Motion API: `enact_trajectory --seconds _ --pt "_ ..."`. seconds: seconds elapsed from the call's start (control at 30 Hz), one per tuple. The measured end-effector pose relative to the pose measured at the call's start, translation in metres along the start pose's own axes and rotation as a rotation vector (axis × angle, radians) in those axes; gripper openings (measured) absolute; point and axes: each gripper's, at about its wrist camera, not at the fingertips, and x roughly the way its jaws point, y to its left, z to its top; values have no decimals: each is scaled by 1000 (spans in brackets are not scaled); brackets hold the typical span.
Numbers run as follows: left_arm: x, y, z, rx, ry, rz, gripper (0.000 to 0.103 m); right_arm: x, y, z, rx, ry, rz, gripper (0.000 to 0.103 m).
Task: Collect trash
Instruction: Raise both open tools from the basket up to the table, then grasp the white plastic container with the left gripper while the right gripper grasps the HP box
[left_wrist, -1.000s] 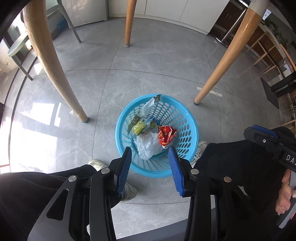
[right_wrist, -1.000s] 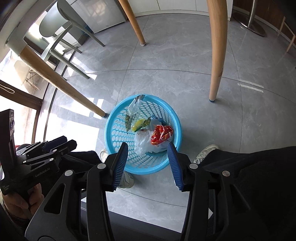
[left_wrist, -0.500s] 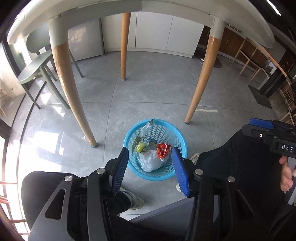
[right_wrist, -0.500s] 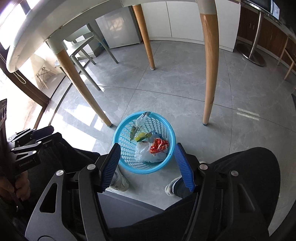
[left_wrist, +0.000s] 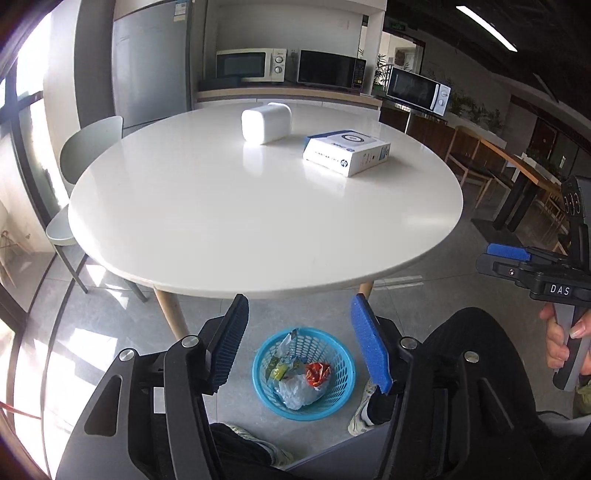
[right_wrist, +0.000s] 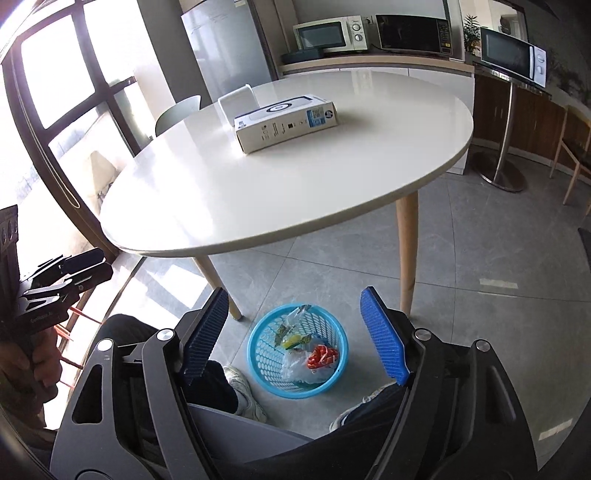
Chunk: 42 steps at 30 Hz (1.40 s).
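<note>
A blue plastic basket (left_wrist: 334, 400) (right_wrist: 258, 354) stands on the floor by my feet, under the table's near edge. It holds a red wrapper (left_wrist: 317, 371) (right_wrist: 322, 357), a yellow-green wrapper (left_wrist: 277, 371), a clear bag (left_wrist: 295, 391) and a clear wrapper. My left gripper (left_wrist: 299, 306) is open and empty, high above the basket. My right gripper (right_wrist: 293, 299) is open and empty, also high above it. Each gripper shows at the edge of the other's view (left_wrist: 506, 254) (right_wrist: 85, 262).
A round white table (left_wrist: 258, 206) (right_wrist: 295, 173) on wooden legs (right_wrist: 406, 251) carries a white box with blue print (left_wrist: 345, 151) (right_wrist: 284, 123) and a white container (left_wrist: 266, 122). A pale green chair (left_wrist: 85, 147) stands at the left. Microwaves line the back counter.
Both grippers have risen from just over the basket to above table height, so the tabletop is now in view. The basket looks smaller and farther. Both stay open.
</note>
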Motion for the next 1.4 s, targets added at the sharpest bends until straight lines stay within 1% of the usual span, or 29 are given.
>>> enact_trajectory --seconds 0.17,0.37,0.47,0.5,0.63,0.7,0.8,0.93,1.03,1.1,1.13,1.3,1.4 --pt "0 14 37 -14 -55 18 61 -5 13 27 19 -35 13 76" --pt "8 38 82 -2 -117 42 67 5 36 60 55 -56 -16 83" --pt "16 52 104 8 -130 38 68 13 47 80 90 -59 -25 86" --pt "19 56 110 13 -131 31 69 16 50 88 99 -56 -35 89" --pt "35 73 128 38 -119 19 71 32 58 117 150 -40 -55 89" --pt "44 82 136 41 -106 -1 71 44 62 131 179 -24 -70 89" --pt "56 93 147 52 -85 -38 74 63 64 147 239 13 -91 90" --pt "72 101 160 90 -80 -94 81 83 65 166 310 45 -138 91" --pt "87 104 168 122 -68 -111 84 98 56 173 398 86 -172 93" --pt "96 106 173 137 -52 -135 84 108 52 177 455 113 -177 94" --pt "100 106 177 141 -53 -141 86 113 49 179 477 124 -187 94" --pt "114 102 191 209 -53 -195 91 132 41 191 565 170 -232 94" --pt "127 97 197 247 -33 -224 92 142 36 198 608 191 -255 94"
